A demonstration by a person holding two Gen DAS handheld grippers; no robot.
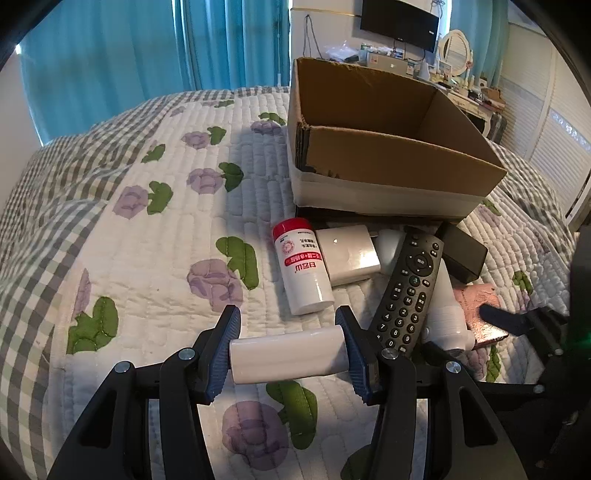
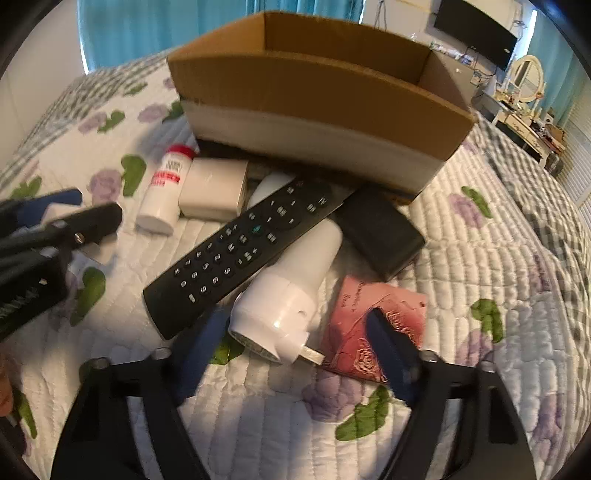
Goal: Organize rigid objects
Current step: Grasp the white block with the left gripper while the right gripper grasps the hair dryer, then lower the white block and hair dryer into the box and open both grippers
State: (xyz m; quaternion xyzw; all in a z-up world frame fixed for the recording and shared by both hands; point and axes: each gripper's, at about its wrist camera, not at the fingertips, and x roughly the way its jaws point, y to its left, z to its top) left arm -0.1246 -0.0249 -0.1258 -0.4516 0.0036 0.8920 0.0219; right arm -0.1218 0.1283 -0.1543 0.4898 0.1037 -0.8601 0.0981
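Observation:
My left gripper (image 1: 288, 354) is shut on a white rectangular block (image 1: 288, 354), held crosswise above the quilt. Ahead lie a red-capped white bottle (image 1: 303, 266), a white box (image 1: 349, 254), a black remote (image 1: 408, 288), a white plug-shaped device (image 1: 448, 317), a black box (image 1: 463, 253) and a pink card (image 1: 480, 310). An open cardboard box (image 1: 391, 155) stands behind them. My right gripper (image 2: 295, 354) is open, its fingers on either side of the white device (image 2: 291, 291), with the remote (image 2: 236, 247) on its left and the pink card (image 2: 376, 325) under its right finger.
Everything lies on a quilted floral bedspread (image 1: 147, 229). Blue curtains (image 1: 147, 44) hang behind the bed. A dresser with a mirror (image 1: 456, 48) and a wall TV (image 1: 400, 22) are at the far right. The left gripper shows at the left edge of the right wrist view (image 2: 59, 229).

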